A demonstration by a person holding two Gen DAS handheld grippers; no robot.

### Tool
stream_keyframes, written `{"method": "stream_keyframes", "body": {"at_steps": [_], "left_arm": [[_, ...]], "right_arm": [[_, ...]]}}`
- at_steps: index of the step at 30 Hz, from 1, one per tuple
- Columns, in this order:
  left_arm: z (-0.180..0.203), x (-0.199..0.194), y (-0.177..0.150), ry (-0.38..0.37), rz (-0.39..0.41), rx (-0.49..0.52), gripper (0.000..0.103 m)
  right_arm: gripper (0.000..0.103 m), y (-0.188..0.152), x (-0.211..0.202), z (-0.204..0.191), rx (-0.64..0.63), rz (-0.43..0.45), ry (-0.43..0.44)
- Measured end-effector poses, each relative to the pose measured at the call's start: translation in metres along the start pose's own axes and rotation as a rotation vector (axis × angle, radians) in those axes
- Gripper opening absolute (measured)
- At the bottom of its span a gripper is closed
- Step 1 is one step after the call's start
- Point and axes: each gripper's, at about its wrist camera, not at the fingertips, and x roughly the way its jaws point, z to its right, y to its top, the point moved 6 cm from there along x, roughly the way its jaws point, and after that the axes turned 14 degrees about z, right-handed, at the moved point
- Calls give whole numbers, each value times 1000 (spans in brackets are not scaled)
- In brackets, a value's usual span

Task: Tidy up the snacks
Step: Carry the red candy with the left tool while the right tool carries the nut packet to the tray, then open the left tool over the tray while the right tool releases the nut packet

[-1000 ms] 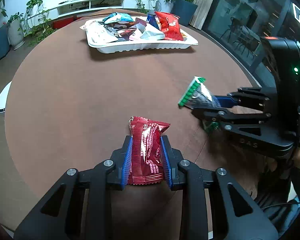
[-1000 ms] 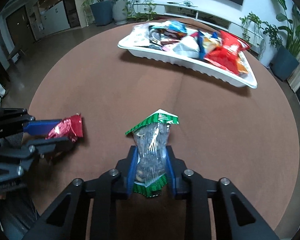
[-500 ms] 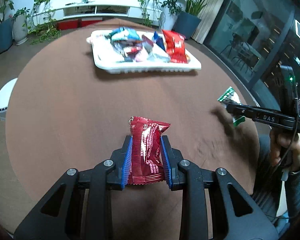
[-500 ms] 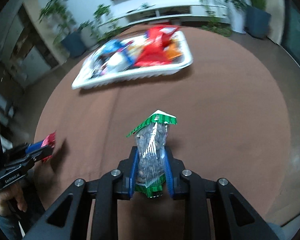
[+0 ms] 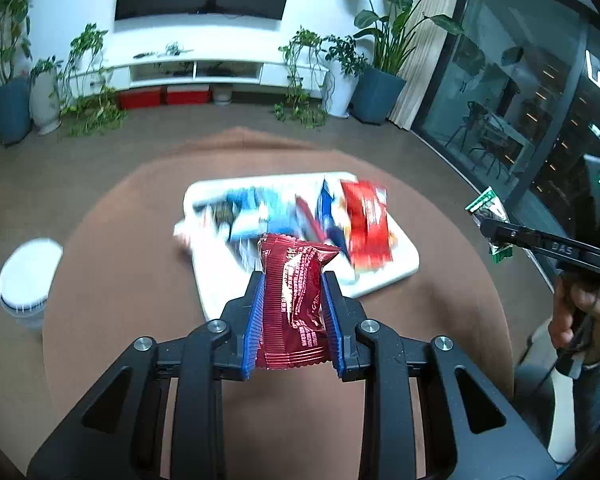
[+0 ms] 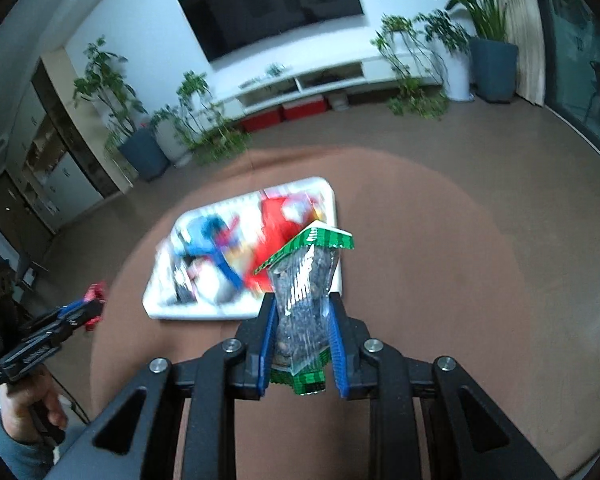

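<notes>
Round brown table (image 5: 120,264) shows bare surface on every side of the white tray (image 5: 384,276), which holds blurred red, blue and white snack packets. Left gripper (image 5: 292,304) clamps a dark red packet (image 5: 294,296); right gripper (image 6: 303,340) clamps a green-edged clear packet (image 6: 306,296).

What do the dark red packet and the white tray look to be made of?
Dark red crinkled snack packet: likely glossy foil-plastic film, given its creases and sheen. White rectangular tray: seemingly matte foam or moulded plastic with thick rounded rim; motion blur leaves it open.
</notes>
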Motion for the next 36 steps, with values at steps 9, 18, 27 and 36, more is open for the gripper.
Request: {"method": "stream_keyframes", "body": {"at_steps": [9,18,27,36], "left_arm": [[9,86,47,22,-27,46,26],[8,149,23,57,-80,83,27],[9,185,8,69,-98,77,47],[1,187,5,95,-76,68,61]], "right_arm": [[26,46,88,-61,-19,-42,97],[26,11,160,-68,-54,-175,54],[28,-5,184,-58,-73,-224,25],[33,-8,181,-58,-99,-214,19]]}}
